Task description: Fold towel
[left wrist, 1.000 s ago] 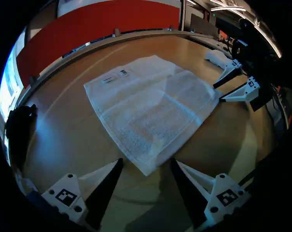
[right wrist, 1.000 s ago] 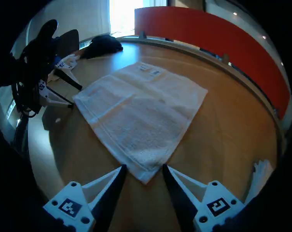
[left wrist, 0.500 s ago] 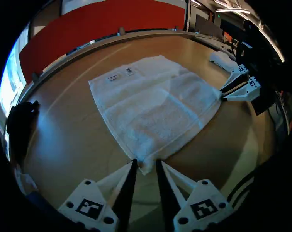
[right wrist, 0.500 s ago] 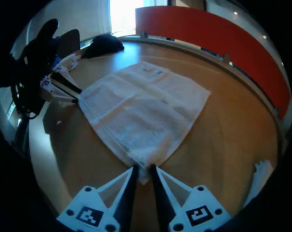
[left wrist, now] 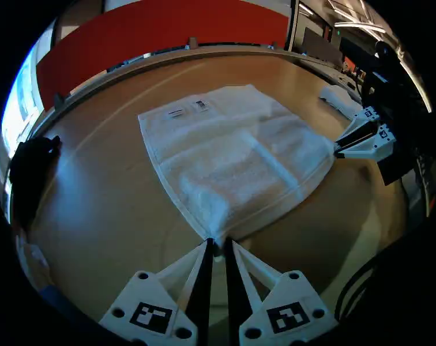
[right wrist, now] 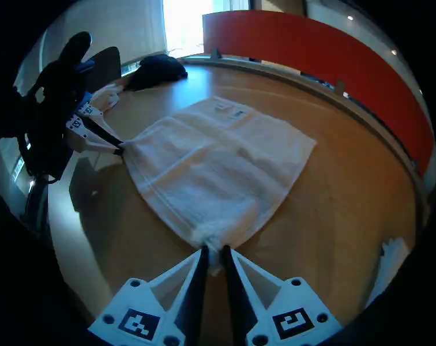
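I have two neighbouring corners of the towel point(left wrist: 235, 155) in hand, the pair farthest from the red panel point(left wrist: 160, 29); my left gripper point(left wrist: 218, 245) has its jaws closed on one corner, my right gripper point(right wrist: 213, 252) has its jaws closed on the other, and the cloth puckers at each pinch; the rest lies flat on the worktop point(left wrist: 102, 190), spread toward the red panel, with two small labels point(left wrist: 186, 109) at the edge nearest that panel. I judge the grasp done and the first fold not yet begun; the next move, as I read it, calls for lifting both corners together and carrying them toward the red panel to meet the label edge, hands level and the held edge taut; an uneven carry could skew the fold. The left gripper view gives me my right gripper side-on at its corner, so I can check that pinch from outside, and ceiling light strips point(left wrist: 345, 10) off the panel's end; the right gripper view gives me my left gripper likewise, and a dark bundle point(right wrist: 157, 66) plainly, beside the panel's end.
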Tool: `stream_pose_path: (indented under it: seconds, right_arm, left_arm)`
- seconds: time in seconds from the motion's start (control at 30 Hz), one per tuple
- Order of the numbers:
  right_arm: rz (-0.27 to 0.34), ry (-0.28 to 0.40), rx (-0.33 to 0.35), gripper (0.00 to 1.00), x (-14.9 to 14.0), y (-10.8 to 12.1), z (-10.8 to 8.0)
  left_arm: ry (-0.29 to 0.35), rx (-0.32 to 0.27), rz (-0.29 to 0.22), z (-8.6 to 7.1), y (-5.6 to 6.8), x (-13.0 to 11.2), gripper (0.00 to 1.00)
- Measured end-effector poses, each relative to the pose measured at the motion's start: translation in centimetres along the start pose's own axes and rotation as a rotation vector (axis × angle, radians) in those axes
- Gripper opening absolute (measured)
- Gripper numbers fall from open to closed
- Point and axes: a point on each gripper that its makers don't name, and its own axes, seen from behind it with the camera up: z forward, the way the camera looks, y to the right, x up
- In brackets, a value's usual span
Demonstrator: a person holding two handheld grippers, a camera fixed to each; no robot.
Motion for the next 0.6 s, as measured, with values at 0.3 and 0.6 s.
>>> stream_pose_path:
  seconds: [0.3,0.6]
  right_arm:
    - [0.005,0.052,-0.012,0.17,2.1,0.5,-1.5]
    - [-0.028,0.114,-0.034,0.15,5.4,1.1,-4.3]
  left_arm:
    - [0.027,0.01,-0.025,-1.5,0.4,1.7,0.15]
    - [0.063,0.031,-0.048,-4.4,0.1,4.0,0.15]
